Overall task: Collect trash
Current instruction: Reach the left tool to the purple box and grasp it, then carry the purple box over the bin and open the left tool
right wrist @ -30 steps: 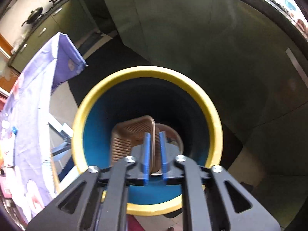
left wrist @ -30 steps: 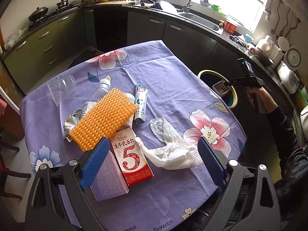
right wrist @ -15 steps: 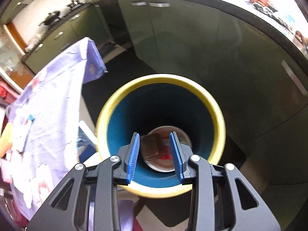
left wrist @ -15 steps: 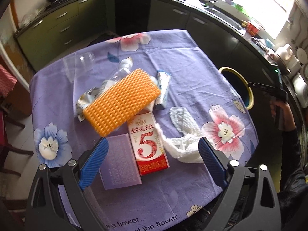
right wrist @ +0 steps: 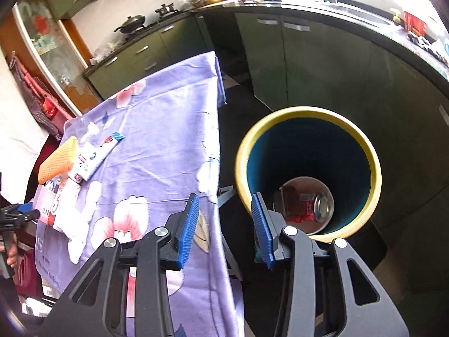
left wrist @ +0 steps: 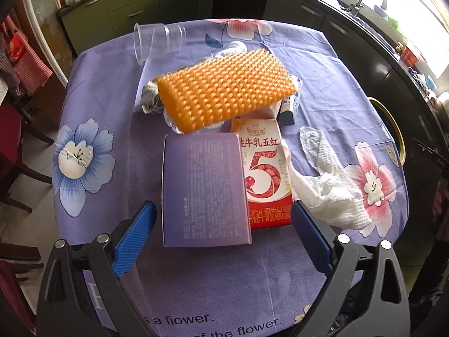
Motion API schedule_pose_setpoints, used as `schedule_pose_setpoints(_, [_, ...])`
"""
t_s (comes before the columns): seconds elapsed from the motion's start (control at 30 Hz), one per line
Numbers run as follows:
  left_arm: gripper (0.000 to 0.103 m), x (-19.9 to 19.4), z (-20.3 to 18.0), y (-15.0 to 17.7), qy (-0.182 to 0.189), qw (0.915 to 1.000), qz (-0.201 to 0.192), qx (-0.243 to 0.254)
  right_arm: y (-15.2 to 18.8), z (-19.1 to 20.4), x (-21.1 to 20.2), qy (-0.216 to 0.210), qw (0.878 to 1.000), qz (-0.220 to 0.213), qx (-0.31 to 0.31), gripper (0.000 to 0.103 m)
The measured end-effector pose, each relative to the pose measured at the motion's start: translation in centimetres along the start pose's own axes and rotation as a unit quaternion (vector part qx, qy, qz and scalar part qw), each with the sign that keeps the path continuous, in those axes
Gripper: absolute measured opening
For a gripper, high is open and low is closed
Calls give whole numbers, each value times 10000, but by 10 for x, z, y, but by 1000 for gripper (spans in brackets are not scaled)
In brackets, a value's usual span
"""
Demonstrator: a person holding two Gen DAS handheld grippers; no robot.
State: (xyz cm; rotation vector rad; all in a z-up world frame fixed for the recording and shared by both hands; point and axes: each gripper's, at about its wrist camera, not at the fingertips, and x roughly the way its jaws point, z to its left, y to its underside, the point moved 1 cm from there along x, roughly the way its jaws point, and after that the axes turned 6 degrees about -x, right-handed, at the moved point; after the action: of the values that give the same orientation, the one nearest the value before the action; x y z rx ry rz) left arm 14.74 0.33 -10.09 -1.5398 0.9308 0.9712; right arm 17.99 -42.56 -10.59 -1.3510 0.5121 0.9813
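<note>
My left gripper [left wrist: 221, 238] is open and empty, just above the near end of a purple box [left wrist: 203, 188] on the floral table. Beside the box lie a red milk carton [left wrist: 265, 177], an orange sponge [left wrist: 224, 90], a crumpled white paper towel [left wrist: 328, 188], a tube [left wrist: 289, 109] and a tipped clear plastic cup [left wrist: 157, 40]. My right gripper [right wrist: 224, 224] is open and empty, by the table's edge next to the yellow-rimmed blue bin [right wrist: 308, 129]. A red can [right wrist: 314, 205] and a brown tray [right wrist: 289, 199] lie in the bin.
The bin's rim also shows at the table's right side in the left wrist view [left wrist: 393, 129]. Green kitchen cabinets [right wrist: 322, 64] stand behind the bin. A dark chair [left wrist: 16, 151] stands at the table's left. The purple tablecloth [right wrist: 157, 129] hangs over the edge.
My right gripper let go of the brown tray, which fell into the bin, then opened wide and drew back toward the table. My left gripper moved closer over the purple box.
</note>
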Motion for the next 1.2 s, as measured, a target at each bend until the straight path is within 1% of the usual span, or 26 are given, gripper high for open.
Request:
schedule_pose_setpoints(0.1, [92,8,2,3,13,10000,-8,-87,-3,5,-2,-51,10000,-51,-70,42])
schedule_pose_setpoints(0.2, [91,14,2,6,20,9999,-53,-96,-3,6,-2,-68,9999,-56,-110,42])
schedule_pose_setpoints(0.33, [89,16,2,10,-24,9997,-234,-87,-4,5,3,-113,9999,-13,-122,42])
schedule_pose_setpoints(0.4, [89,15,3,10,16,9993,-354,-124,-4,6,5,-127,9998,5,-138,42])
schedule_pose_setpoints(0.47, [89,12,7,9,94,9981,-553,-252,-5,8,7,-145,9998,21,-161,42])
schedule_pose_setpoints(0.5, [83,11,8,9,95,9975,-641,-273,-5,9,8,-153,9997,31,-172,42])
schedule_pose_setpoints(0.53, [72,11,8,9,50,9974,-666,-265,-4,10,10,-163,9997,45,-179,42])
schedule_pose_setpoints(0.6, [58,13,7,9,-78,9978,-638,-185,-4,12,12,-167,9996,75,-199,42])
schedule_pose_setpoints(0.63, [55,13,7,9,-90,9976,-654,-193,-4,13,12,-168,9996,85,-210,42])
schedule_pose_setpoints(0.7, [53,12,10,9,-104,9973,-691,-229,-4,13,14,-174,9996,88,-206,42])
schedule_pose_setpoints(0.97, [52,5,7,12,-182,9966,-801,-65,-2,16,17,-202,9994,126,-251,42])
schedule_pose_setpoints(1.07, [52,-6,4,12,-260,9952,-939,45,-2,15,18,-197,9994,133,-244,42])
schedule_pose_setpoints(1.2, [52,-26,-3,11,-234,9938,-1070,171,-2,15,17,-214,9994,115,-241,42])
